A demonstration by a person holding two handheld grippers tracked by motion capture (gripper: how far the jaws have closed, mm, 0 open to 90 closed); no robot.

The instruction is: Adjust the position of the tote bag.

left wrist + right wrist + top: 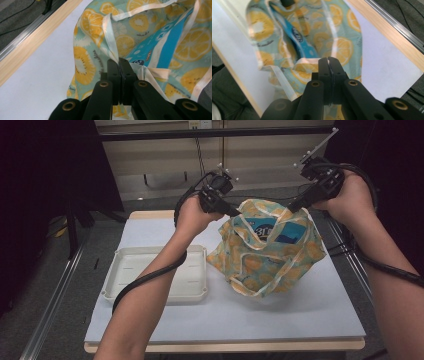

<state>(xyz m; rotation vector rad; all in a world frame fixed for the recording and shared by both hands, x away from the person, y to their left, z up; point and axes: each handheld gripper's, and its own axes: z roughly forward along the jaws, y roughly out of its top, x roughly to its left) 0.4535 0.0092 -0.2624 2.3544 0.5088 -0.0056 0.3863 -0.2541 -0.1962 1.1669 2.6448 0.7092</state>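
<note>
Lemon-printed teal fabric bag (pixel 265 250) was held open, rim clamped in left gripper (pixel 235 213) and right gripper (pixel 291 208); next probably emptying its blue packet (pixel 282 231).

Bare forearms, black grippers with brass-ringed pivots on the jaws (thick black cables trailing), grey three-cornered plates on top.

Light: falling evenly from overhead, surroundings staying dark | Shadows: lying soft | Blur: smearing cloth beyond the right gripper (pixel 328 59) | Focus: holding sharp elsewhere
</note>
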